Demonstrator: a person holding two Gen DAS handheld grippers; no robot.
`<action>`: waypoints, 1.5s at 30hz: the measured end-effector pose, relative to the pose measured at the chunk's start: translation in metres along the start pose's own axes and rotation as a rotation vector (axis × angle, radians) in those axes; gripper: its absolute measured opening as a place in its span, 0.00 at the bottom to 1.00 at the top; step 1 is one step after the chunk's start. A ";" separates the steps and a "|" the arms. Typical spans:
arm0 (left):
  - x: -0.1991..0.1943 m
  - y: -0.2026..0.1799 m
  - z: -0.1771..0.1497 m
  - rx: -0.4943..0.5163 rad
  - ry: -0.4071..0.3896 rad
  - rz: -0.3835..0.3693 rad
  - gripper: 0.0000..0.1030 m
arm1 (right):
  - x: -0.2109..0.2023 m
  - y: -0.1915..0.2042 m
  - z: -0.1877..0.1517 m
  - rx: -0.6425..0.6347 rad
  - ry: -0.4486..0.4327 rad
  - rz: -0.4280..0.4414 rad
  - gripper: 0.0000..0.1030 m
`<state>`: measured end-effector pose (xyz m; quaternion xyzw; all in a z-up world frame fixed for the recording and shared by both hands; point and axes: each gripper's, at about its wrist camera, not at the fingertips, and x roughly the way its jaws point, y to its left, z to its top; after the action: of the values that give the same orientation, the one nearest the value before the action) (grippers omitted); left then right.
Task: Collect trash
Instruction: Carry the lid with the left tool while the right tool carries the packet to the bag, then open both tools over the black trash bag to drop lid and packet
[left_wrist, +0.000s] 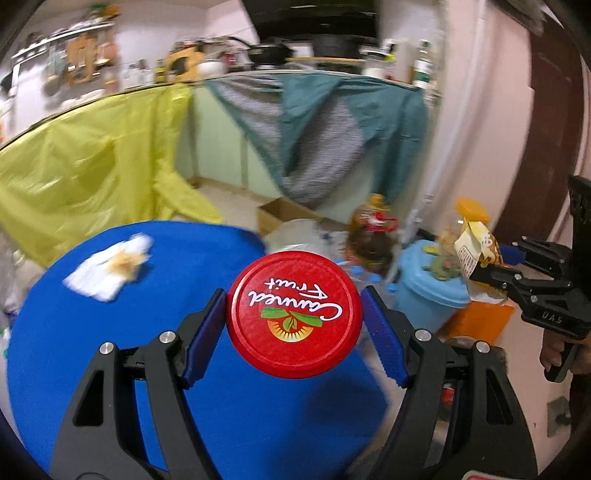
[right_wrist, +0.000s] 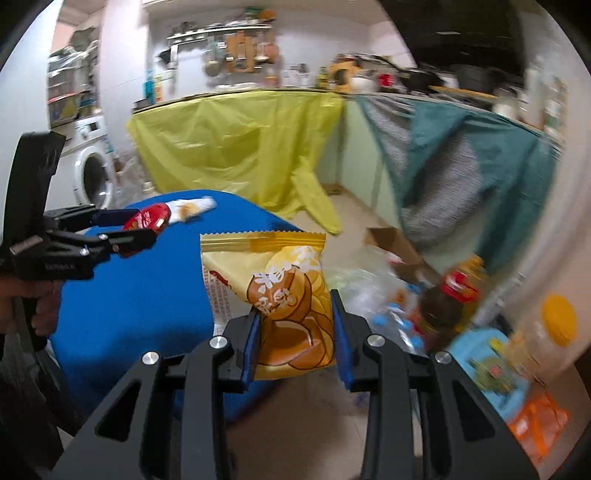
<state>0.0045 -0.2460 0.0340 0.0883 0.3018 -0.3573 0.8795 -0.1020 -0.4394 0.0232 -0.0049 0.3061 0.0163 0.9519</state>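
Note:
My left gripper (left_wrist: 294, 317) is shut on a red "Canned Fruit" jar lid (left_wrist: 294, 314), held flat above the blue round table (left_wrist: 110, 350). In the right wrist view the same lid (right_wrist: 147, 219) shows at the left in that gripper (right_wrist: 135, 229). My right gripper (right_wrist: 295, 328) is shut on a yellow bread-snack wrapper (right_wrist: 273, 288), upright between its blue pads. It also appears at the right of the left wrist view, the wrapper (left_wrist: 476, 251) in the black gripper (left_wrist: 491, 273). A crumpled stained white tissue (left_wrist: 110, 266) lies on the table's far left. A light blue bin (left_wrist: 428, 288) stands on the floor to the right.
Bottles and clear plastic (left_wrist: 373, 236) are heaped on the floor by a cardboard box (left_wrist: 280, 214). An orange item (right_wrist: 539, 421) sits beside the bin (right_wrist: 487, 365). Yellow (right_wrist: 236, 147) and teal (right_wrist: 472, 155) cloths hang from the counter. A washing machine (right_wrist: 92, 173) stands far left.

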 end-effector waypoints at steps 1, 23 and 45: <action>0.004 -0.011 0.002 0.013 -0.002 -0.015 0.67 | -0.010 -0.012 -0.008 0.016 -0.001 -0.021 0.32; 0.122 -0.296 -0.053 0.343 0.148 -0.420 0.67 | -0.107 -0.173 -0.226 0.344 0.138 -0.333 0.32; 0.184 -0.356 -0.133 0.419 0.312 -0.417 0.92 | -0.083 -0.187 -0.332 0.496 0.264 -0.325 0.32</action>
<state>-0.1968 -0.5615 -0.1602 0.2571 0.3642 -0.5660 0.6935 -0.3562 -0.6353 -0.1980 0.1764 0.4166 -0.2115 0.8663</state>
